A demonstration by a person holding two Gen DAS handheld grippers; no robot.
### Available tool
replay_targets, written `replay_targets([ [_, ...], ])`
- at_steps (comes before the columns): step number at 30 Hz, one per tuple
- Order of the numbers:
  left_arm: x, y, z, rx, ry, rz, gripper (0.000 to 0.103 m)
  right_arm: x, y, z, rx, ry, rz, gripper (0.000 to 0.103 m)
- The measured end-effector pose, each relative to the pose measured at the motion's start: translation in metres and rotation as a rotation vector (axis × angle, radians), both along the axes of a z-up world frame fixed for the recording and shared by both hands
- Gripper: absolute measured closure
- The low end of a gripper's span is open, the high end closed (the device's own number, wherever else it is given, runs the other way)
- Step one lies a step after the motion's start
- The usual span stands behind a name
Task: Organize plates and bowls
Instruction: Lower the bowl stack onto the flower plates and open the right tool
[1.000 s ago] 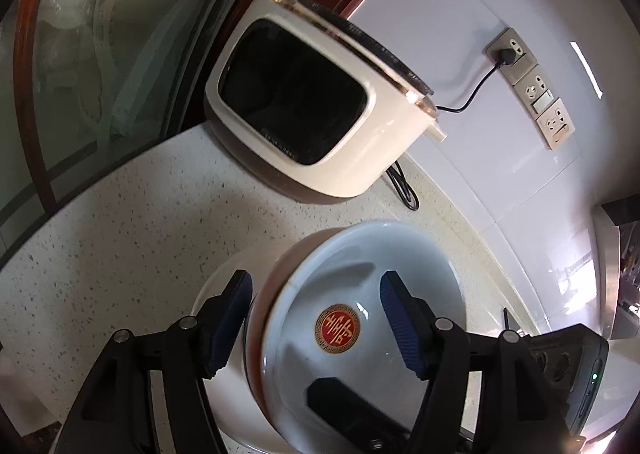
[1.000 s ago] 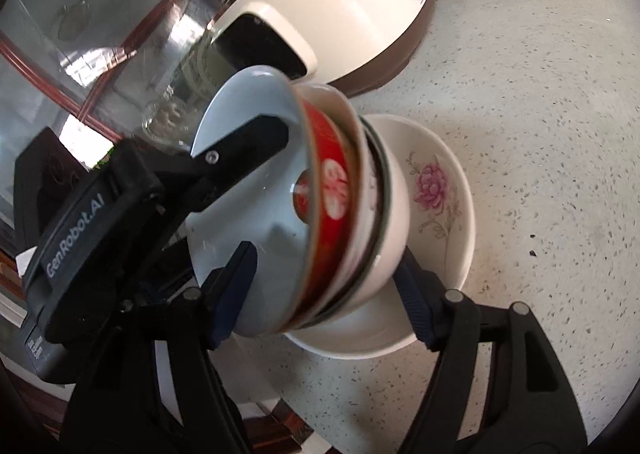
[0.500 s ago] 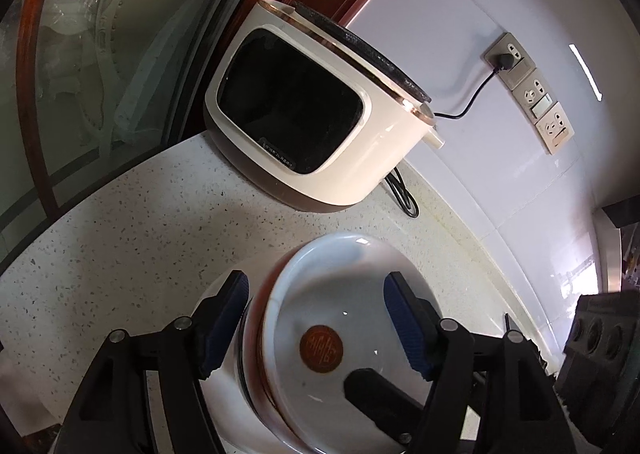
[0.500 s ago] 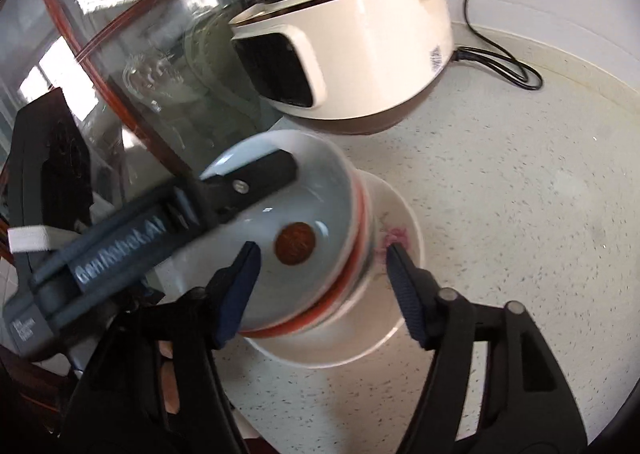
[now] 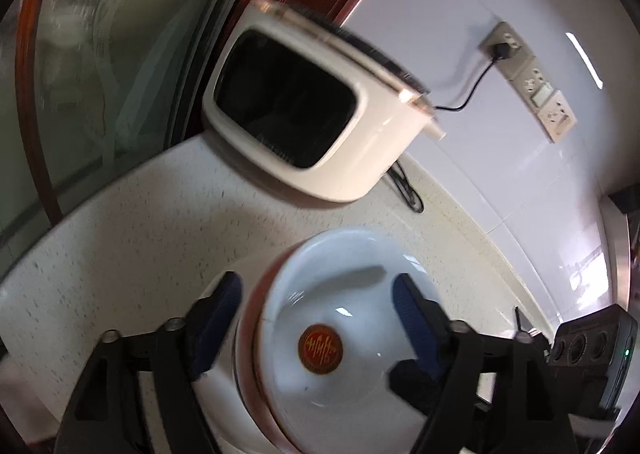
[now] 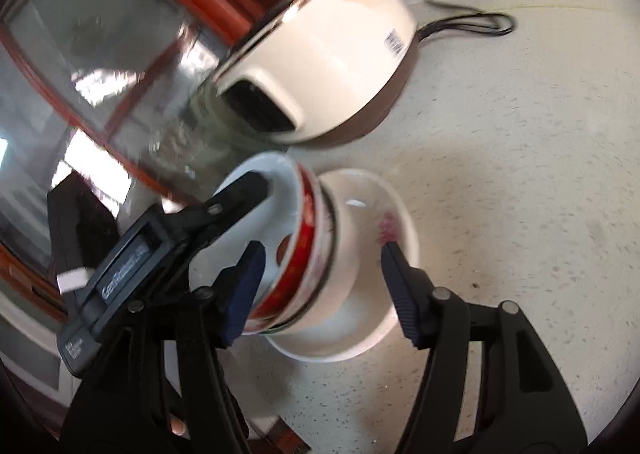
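At far left stands the glass cabinet door (image 5: 100,85) in its red wood frame, and right of it the cream cooker (image 5: 312,125), its cord (image 5: 468,93) running to the wall socket (image 5: 506,45). The cooker sits close behind my bowl stack (image 5: 340,338) on the speckled counter (image 5: 120,254). My left gripper (image 5: 316,318) stands wide open astride the top bowl; one finger reaches inside it, though I cannot tell whether it touches. My right gripper (image 6: 320,290) is also wide open, holding nothing, straddling the stack, which rests tilted in the floral plate (image 6: 384,254). Since half a second ago the stack tips more steeply leftward.
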State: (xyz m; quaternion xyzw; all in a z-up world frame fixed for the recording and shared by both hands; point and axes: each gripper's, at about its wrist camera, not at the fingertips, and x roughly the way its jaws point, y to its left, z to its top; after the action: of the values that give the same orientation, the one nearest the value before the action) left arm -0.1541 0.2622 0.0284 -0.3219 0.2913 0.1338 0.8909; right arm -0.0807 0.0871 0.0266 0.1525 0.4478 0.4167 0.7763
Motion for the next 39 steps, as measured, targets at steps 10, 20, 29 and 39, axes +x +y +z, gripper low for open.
replay_targets([
  [10,-0.02,-0.017,0.017,0.134,-0.076,0.044,0.0,-0.018,-0.04,0.014,0.044,-0.16,-0.155,0.009],
  [20,-0.052,-0.058,0.045,0.328,-0.126,0.094,0.0,-0.086,-0.088,0.048,-0.009,-0.558,-0.327,0.001],
  [29,-0.118,-0.094,0.051,0.468,-0.264,0.215,0.0,-0.103,-0.14,0.019,0.067,-0.452,-0.391,0.0],
  [39,-0.126,-0.13,0.002,0.491,-0.114,0.088,0.0,-0.15,-0.145,-0.011,-0.093,-0.554,-0.295,0.0],
])
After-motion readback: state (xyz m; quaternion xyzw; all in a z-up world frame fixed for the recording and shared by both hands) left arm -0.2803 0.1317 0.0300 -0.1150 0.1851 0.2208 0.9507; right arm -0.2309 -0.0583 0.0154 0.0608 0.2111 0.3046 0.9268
